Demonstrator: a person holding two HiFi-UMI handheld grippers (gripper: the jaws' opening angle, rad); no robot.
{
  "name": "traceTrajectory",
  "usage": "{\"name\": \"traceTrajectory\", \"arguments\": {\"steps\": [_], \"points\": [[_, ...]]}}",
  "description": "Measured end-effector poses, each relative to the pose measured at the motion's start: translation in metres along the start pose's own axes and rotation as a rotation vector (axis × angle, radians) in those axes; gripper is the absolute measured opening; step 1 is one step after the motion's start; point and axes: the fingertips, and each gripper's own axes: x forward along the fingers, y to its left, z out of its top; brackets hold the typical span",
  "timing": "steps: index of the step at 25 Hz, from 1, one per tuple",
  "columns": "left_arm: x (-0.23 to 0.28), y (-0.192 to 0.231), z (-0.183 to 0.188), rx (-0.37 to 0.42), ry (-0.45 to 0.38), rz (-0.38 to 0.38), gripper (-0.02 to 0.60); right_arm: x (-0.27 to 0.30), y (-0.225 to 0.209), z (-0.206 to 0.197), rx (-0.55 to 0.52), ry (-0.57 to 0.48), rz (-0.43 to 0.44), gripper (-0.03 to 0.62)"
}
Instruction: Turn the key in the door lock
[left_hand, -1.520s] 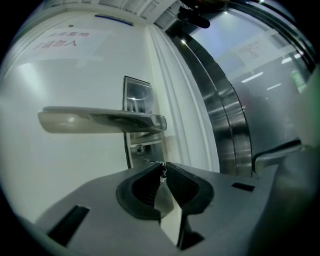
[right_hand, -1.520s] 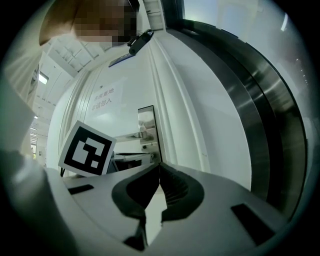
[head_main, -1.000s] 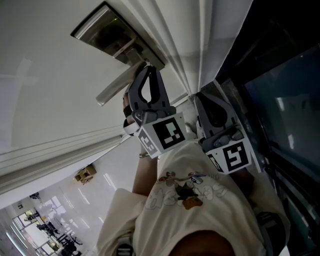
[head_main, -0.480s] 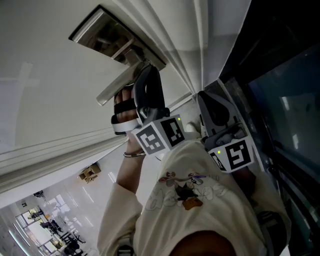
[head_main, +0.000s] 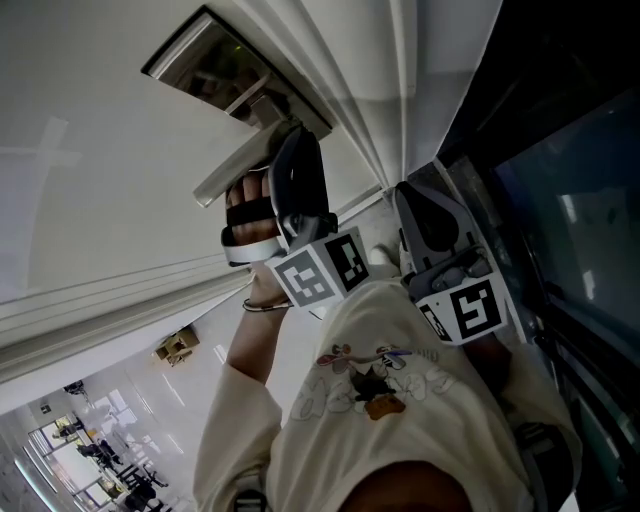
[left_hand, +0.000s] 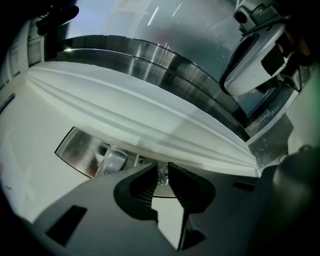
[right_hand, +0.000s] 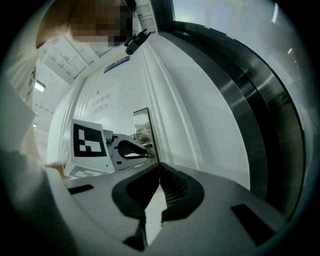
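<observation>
Left gripper (left_hand: 161, 173), jaws just opening, seemingly loose around the key (left_hand: 162, 176) beside the door handle (head_main: 235, 168); right gripper (right_hand: 159, 172) closed.

It looked like a corridor in an office or public building — a white panelled door (head_main: 100, 150) with a brushed-metal lock plate (head_main: 205, 70) just ahead of the left tool (left_hand: 162, 174), dark glass panels (head_main: 570, 200) in steel frames (left_hand: 150, 57) to that tool's right, and below it a glossy pale floor (head_main: 230, 360) running off to a bright hall.
</observation>
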Motion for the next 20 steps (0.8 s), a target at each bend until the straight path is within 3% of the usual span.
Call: {"name": "traceTrajectory", "arguments": {"steps": [16,20], "points": [[-0.036,0.006,-0.001,-0.096,-0.073,0.127,0.093,0.003,0.011,0.004,-0.021,0.003,0.012,0.008],[-0.054,0.013,0.0,-0.142,-0.108,0.183,0.007,0.006,0.018,0.007,-0.028,-0.004,0.028,0.006]]}}
